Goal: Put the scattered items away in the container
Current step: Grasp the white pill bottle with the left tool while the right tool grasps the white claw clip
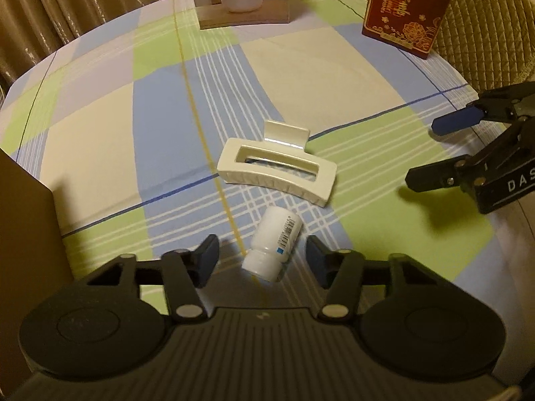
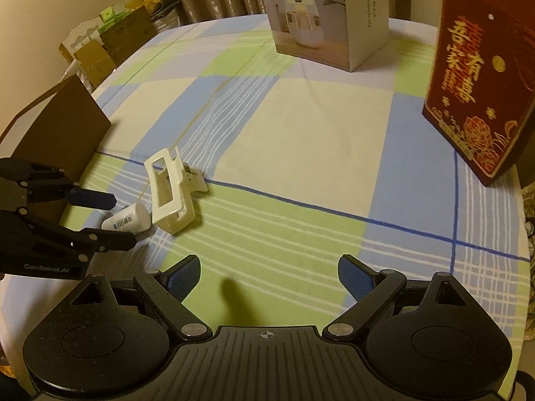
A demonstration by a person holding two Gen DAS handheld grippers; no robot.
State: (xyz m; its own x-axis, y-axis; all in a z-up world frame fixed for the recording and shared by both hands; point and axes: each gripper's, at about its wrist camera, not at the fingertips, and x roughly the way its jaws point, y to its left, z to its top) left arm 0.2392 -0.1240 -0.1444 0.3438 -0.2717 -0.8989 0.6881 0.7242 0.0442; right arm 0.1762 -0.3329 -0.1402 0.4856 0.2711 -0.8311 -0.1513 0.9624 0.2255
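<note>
Over the checked cloth, left gripper (image 1: 262,257) straddles the white bottle (image 1: 272,245).
Jaws apart, pads clear of it; hair claw (image 1: 276,168) at twelve o'clock; right gripper (image 2: 267,279) open, empty.

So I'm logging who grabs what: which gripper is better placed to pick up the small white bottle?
Left. The left gripper already straddles the white bottle, one finger on each side, pads not yet touching. The right gripper hangs open over bare tablecloth, beyond the hair claw clip.
</note>
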